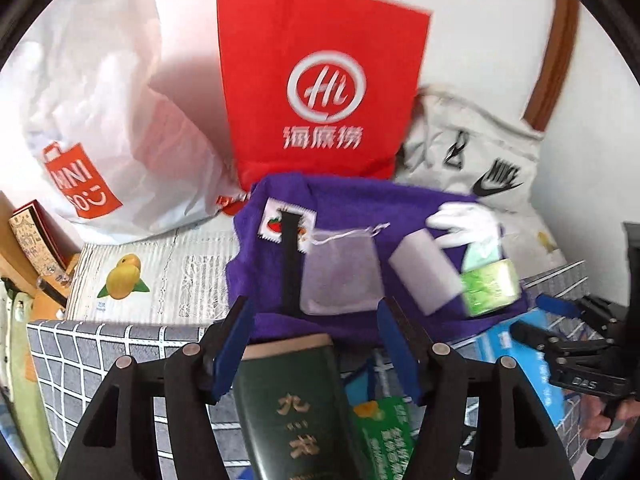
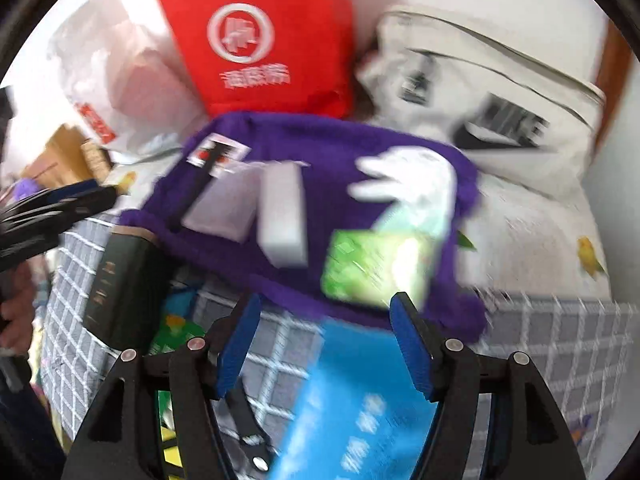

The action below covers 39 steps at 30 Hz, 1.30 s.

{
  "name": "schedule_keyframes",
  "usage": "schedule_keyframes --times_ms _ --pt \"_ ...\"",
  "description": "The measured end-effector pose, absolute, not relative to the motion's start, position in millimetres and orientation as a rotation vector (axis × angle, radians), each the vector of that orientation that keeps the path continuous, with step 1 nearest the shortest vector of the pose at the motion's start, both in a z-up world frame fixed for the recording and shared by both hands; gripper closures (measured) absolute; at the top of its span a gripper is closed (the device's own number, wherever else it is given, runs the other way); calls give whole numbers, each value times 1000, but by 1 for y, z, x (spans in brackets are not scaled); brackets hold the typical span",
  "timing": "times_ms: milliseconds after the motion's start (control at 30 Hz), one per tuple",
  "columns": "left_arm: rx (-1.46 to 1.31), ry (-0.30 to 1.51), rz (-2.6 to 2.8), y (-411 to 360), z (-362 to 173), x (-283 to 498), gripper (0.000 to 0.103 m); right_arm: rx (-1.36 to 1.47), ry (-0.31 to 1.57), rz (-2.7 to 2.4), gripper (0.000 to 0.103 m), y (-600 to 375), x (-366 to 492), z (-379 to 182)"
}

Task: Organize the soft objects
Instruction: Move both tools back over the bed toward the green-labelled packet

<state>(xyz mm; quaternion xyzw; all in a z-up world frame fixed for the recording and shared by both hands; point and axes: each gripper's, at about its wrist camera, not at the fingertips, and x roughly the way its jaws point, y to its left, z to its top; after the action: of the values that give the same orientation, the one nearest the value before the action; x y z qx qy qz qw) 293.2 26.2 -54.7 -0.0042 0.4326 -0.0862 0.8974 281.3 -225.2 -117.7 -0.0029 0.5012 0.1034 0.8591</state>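
Note:
A purple cloth (image 1: 352, 208) lies spread on the table and carries several small things. On it are a white mesh pouch (image 1: 340, 272), a white sponge block (image 1: 424, 268), a green tissue pack (image 1: 490, 288), a white glove (image 1: 464, 224) and a black strap (image 1: 290, 264). My left gripper (image 1: 312, 312) hovers open over the cloth's near edge, nothing between its blue pads. My right gripper (image 2: 326, 300) is open too, just in front of the green tissue pack (image 2: 372, 268), beside the sponge block (image 2: 282, 212) and the glove (image 2: 412, 180). The right wrist view is blurred.
Behind the cloth stand a red paper bag (image 1: 320, 80), a white plastic bag (image 1: 92, 120) and a white canvas bag (image 1: 480, 160). Near me, on a grey checked surface (image 1: 80, 360), lie a dark green box (image 1: 296, 408) and a blue box (image 2: 352, 400).

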Motion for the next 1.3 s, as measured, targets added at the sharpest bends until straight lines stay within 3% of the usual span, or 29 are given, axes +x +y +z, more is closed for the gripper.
schedule_keyframes --times_ms 567,1067,1167,1300 --pt "-6 997 -223 -5 -91 185 41 63 1053 186 36 -246 181 -117" --pt "-71 1125 -222 -20 -155 186 41 29 1011 207 36 -248 150 -117" --pt "-69 1115 -262 -20 -153 183 58 9 1010 200 36 -247 150 -120" --pt "-18 1098 -275 -23 -145 173 61 24 1007 210 36 -247 148 -122"
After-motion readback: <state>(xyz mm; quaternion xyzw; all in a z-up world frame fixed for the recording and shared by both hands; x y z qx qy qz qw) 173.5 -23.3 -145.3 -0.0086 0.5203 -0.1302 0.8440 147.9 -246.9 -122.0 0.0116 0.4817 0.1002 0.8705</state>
